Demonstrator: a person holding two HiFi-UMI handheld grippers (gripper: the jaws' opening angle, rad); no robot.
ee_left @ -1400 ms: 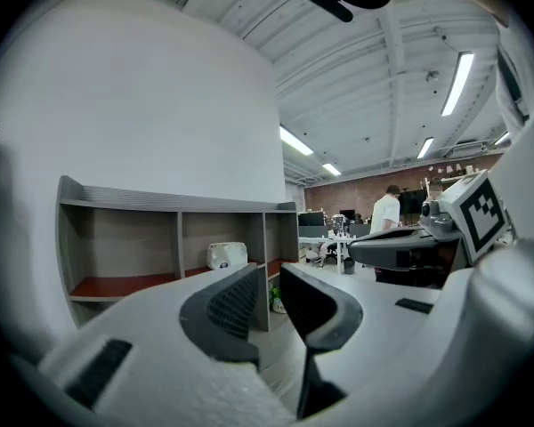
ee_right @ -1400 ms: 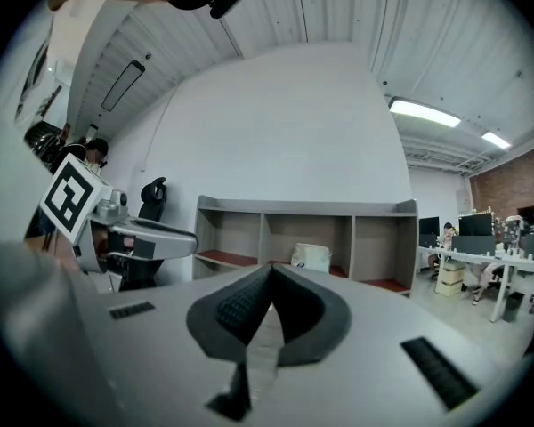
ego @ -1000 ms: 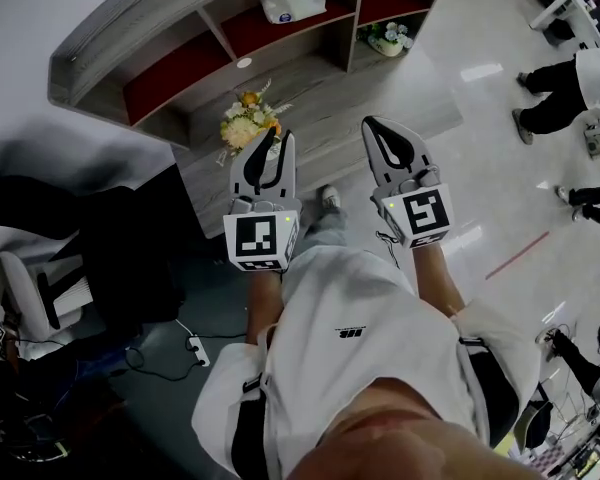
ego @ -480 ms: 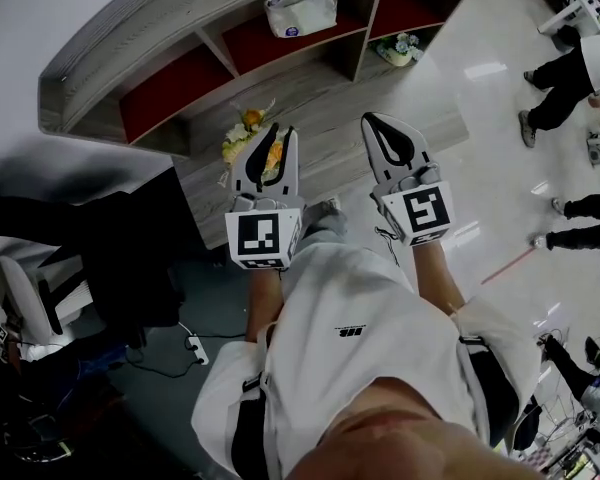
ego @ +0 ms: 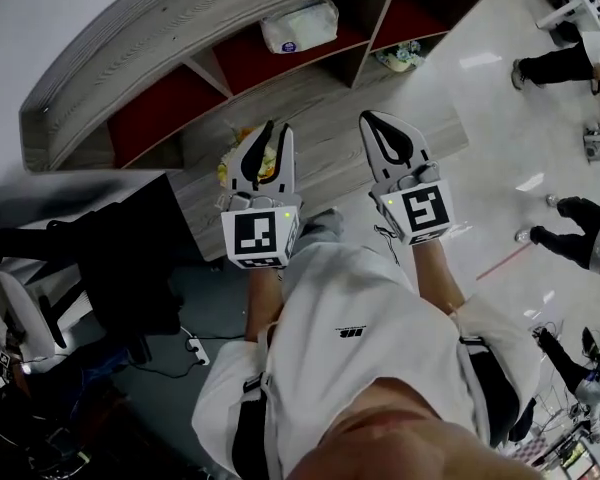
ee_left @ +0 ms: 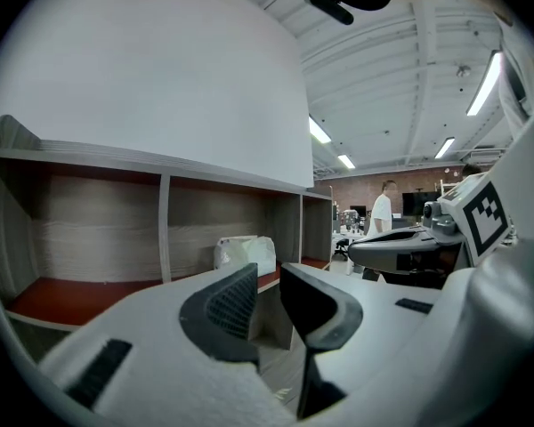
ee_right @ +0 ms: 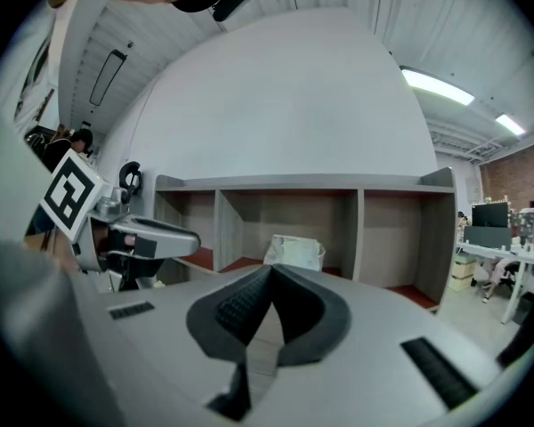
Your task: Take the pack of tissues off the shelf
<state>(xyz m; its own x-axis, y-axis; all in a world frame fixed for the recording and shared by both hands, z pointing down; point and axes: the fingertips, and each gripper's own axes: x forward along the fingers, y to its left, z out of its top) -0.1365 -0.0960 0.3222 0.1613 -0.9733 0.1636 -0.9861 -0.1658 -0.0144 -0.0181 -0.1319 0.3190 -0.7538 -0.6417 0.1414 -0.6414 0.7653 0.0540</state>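
The pack of tissues (ego: 300, 26) is a white soft bundle lying in the middle compartment of the grey wooden shelf (ego: 130, 53), on its red floor. It also shows in the left gripper view as the pack (ee_left: 245, 252) and in the right gripper view as the pack (ee_right: 295, 250), still some way ahead. My left gripper (ego: 277, 130) is held in the air short of the shelf, its jaws a little apart with nothing between them (ee_left: 267, 278). My right gripper (ego: 368, 119) hovers beside it, its tips touching and empty (ee_right: 271, 274).
A bunch of yellow flowers (ego: 230, 163) stands on the low shelf top, half hidden behind the left gripper. A small potted plant (ego: 400, 56) sits in a lower compartment. A black desk (ego: 120, 258) and a chair (ego: 20, 313) are at left; people (ego: 565, 63) stand at right.
The shelf and the tissue pack have come nearer and lower in the head view. Both grippers keep their pose side by side. The flowers have slid behind the left gripper.
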